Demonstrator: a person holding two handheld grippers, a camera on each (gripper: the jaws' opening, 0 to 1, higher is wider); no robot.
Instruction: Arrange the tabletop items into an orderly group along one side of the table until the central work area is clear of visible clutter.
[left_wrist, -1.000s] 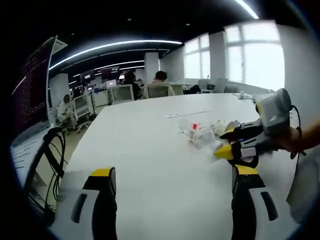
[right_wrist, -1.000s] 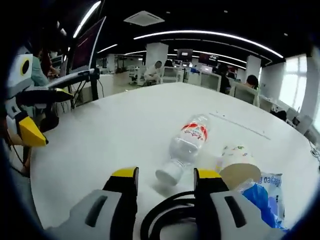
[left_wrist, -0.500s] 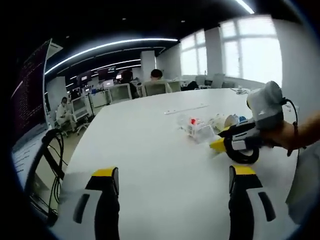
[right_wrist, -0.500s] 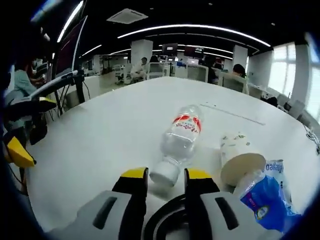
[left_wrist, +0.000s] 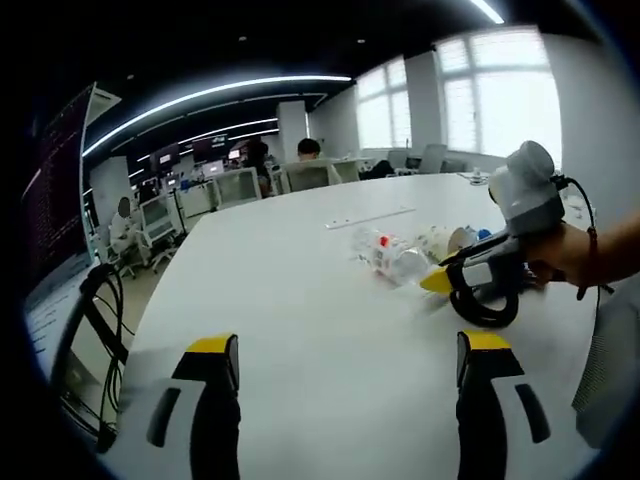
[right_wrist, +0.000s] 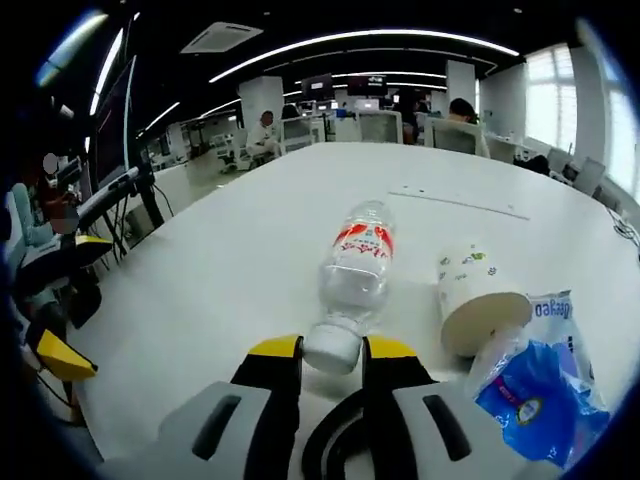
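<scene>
In the left gripper view, the left tongs (left_wrist: 340, 365) stand wide open over a bare stretch of the white desk (left_wrist: 290, 290), holding nothing. Right of centre, further along the desk, lies the small cluster of clutter: a clear plastic bottle (left_wrist: 385, 254) on its side, a paper cup (left_wrist: 443, 240) just beside it, and a scrap of blue that is too small here to identify with certainty. At the right edge a hand (left_wrist: 590, 262) holds the right tongs (left_wrist: 437, 281), whose yellow tips sit at the near end of the bottle.

In the right gripper view, the left tongs (right_wrist: 55, 300) show at the far left, jaws spread well apart, above the desk's edge. Toward the centre, the bottle (right_wrist: 352, 275) lies with its red-and-white label up and its white cap pointing at the camera. The right tongs (right_wrist: 332, 348) are drawn in around that cap, one yellow-tipped jaw on each side, apparently gripping it. To the right, the paper cup (right_wrist: 470, 297) lies tipped over with its open mouth facing the camera, near the bottle but apart from it. Furthest right, a blue plastic packet (right_wrist: 540, 378) touches the cup's rim.
</scene>
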